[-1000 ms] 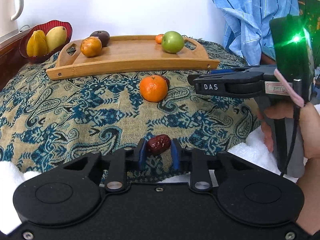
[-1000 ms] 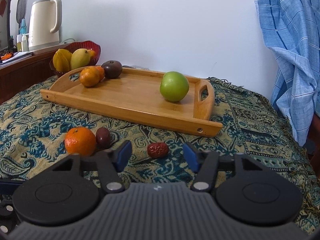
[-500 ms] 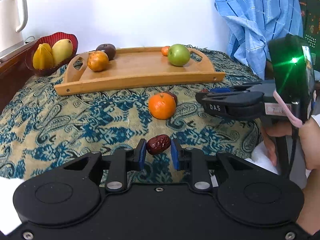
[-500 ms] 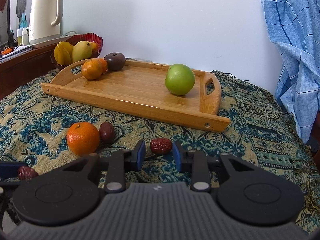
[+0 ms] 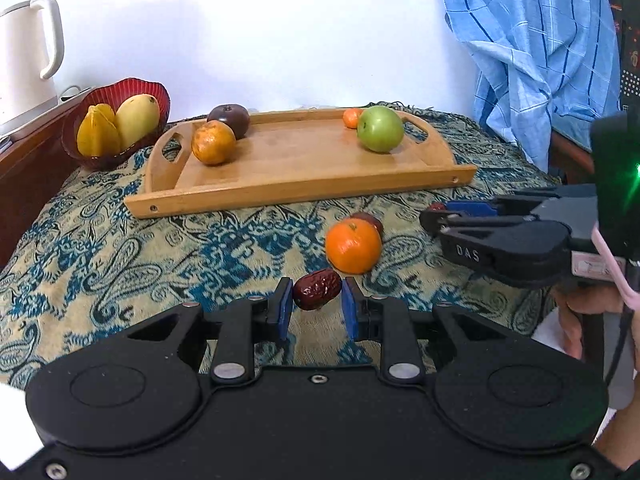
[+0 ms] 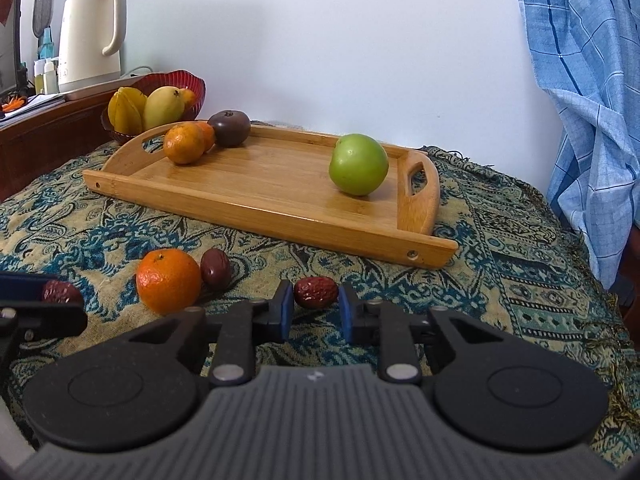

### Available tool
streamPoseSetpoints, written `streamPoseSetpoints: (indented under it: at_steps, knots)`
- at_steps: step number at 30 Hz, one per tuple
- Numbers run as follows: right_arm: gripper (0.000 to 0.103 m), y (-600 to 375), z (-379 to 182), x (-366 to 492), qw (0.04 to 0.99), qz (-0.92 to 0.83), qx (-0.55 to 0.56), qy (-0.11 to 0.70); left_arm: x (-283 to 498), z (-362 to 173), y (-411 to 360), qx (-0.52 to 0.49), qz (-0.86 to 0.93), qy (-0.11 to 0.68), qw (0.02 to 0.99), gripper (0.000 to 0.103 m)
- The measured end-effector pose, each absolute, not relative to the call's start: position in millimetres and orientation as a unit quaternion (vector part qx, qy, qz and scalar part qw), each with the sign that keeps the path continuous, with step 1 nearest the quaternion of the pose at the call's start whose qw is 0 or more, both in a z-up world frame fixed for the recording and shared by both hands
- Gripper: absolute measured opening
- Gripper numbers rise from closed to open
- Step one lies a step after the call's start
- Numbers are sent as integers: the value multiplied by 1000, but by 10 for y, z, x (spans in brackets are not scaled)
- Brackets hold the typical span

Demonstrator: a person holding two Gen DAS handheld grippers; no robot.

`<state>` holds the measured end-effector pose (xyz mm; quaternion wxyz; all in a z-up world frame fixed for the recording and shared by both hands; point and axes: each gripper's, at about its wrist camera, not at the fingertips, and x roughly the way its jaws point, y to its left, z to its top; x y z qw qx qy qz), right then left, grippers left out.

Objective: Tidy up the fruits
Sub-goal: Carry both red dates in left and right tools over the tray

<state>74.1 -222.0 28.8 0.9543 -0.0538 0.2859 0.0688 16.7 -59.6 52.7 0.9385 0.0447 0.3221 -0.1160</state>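
Observation:
My left gripper (image 5: pixel 314 306) is shut on a red date (image 5: pixel 317 289) and holds it above the cloth. My right gripper (image 6: pixel 314 306) is shut on a second red date (image 6: pixel 316 292), also off the cloth; it shows from the side in the left wrist view (image 5: pixel 436 216). An orange (image 5: pixel 353 245) and a dark date (image 6: pixel 215 268) lie on the cloth between us and the wooden tray (image 6: pixel 256 184). On the tray sit a green apple (image 6: pixel 358 164), a mandarin (image 6: pixel 184 143) and a dark purple fruit (image 6: pixel 229 122).
A red bowl (image 5: pixel 104 152) with a starfruit and a mango stands left of the tray. A white kettle (image 6: pixel 92 36) is on the wooden shelf at the far left. A blue checked cloth (image 6: pixel 592 100) hangs at the right. A small orange (image 5: pixel 352 117) lies behind the apple.
My right gripper closed from wide open onto its date and lifted it. My left gripper rose and moved forward with its date.

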Motion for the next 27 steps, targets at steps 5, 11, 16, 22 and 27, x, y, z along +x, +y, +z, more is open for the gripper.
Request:
streamPoseSetpoints:
  at_steps: [5, 11, 16, 22, 27]
  knots:
    - [28, -2195, 330, 741, 956, 70, -52, 281, 275, 588, -594, 42, -112, 316, 941, 25]
    - [28, -2178, 424, 747, 959, 71, -51, 269, 439, 665, -550, 37, -108, 309, 944, 25]
    - [28, -2193, 496, 778, 962, 69, -48, 261, 593, 735, -481, 37, -103, 301, 947, 25]
    - [28, -2223, 592, 856, 965, 62, -36, 251, 808, 836, -367, 21, -96, 295, 951, 25]
    - [28, -2233, 672, 957, 968, 53, -32, 242, 1040, 899, -238, 2, -86, 295, 952, 25]
